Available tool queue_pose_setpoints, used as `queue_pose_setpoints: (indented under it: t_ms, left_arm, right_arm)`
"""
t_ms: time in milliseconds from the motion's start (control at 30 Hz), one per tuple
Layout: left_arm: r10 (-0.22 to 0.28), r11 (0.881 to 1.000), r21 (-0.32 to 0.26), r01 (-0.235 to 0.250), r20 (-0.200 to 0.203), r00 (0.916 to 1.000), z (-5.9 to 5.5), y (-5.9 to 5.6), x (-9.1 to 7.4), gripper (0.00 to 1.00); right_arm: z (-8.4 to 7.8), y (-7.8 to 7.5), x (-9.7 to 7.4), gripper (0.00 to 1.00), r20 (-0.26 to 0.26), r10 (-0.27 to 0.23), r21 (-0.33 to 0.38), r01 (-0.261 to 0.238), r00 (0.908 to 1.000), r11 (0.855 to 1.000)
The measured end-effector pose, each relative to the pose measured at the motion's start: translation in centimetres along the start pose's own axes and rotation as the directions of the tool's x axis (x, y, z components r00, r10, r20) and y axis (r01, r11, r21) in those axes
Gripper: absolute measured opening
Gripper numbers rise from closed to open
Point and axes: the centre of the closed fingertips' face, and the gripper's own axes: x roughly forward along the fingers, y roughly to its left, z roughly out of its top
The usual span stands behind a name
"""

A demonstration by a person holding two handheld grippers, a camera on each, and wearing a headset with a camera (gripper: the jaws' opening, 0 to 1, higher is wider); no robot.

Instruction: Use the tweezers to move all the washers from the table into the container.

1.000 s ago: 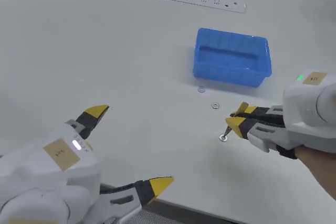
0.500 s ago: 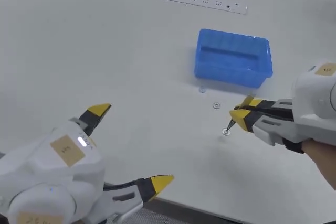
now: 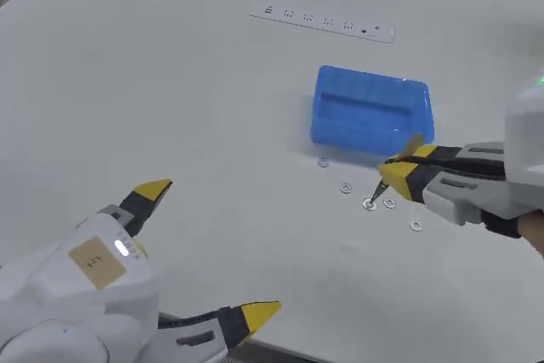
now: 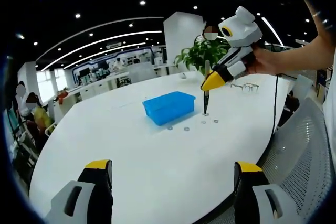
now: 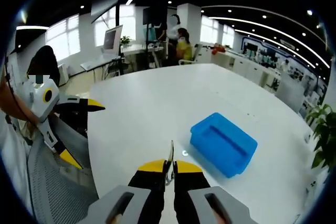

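A blue container (image 3: 372, 112) stands on the white table (image 3: 170, 82). Several small washers lie in front of it, among them one (image 3: 323, 162), another (image 3: 345, 188) and a third (image 3: 416, 226). My right gripper (image 3: 398, 178) is shut on thin tweezers (image 3: 377, 193). Their tip touches a washer (image 3: 369, 204) on the table. In the right gripper view the tweezers (image 5: 170, 157) stick out between the shut right gripper (image 5: 168, 167), short of the container (image 5: 223, 142). My left gripper (image 3: 206, 251) hangs open over the near edge, holding nothing. The left gripper view shows the left gripper (image 4: 172, 174), the container (image 4: 169, 106) and the tweezers (image 4: 206, 97).
A white power strip (image 3: 323, 23) lies at the back of the table. Glasses (image 4: 242, 85) rest on the table farther off. A potted plant (image 4: 202, 56) stands behind the table. A mesh chair (image 4: 294, 161) is close to the table's edge. People sit at distant desks.
The right gripper has carried the tweezers' tip up the table toward the container. Two more washers now show beside the tip. The left gripper stays open.
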Motion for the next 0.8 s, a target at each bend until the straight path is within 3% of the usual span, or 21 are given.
queue_pose_setpoints:
  t_ms: [567,800]
  left_arm:
    - [-0.002,1.000,-0.001,0.002,-0.013,0.9999,-0.3,0.0,0.1,0.99]
    - [-0.003,1.000,0.000,0.003,-0.028,0.9996,-0.5,-0.1,0.1,0.99]
  right_arm:
    - [4.6,-2.7,-0.6,0.01,0.070,-0.025,-0.035,0.028,0.9972,0.999]
    - [5.5,-4.0,0.1,0.00,0.076,-0.039,-0.067,0.044,0.9964,0.997]
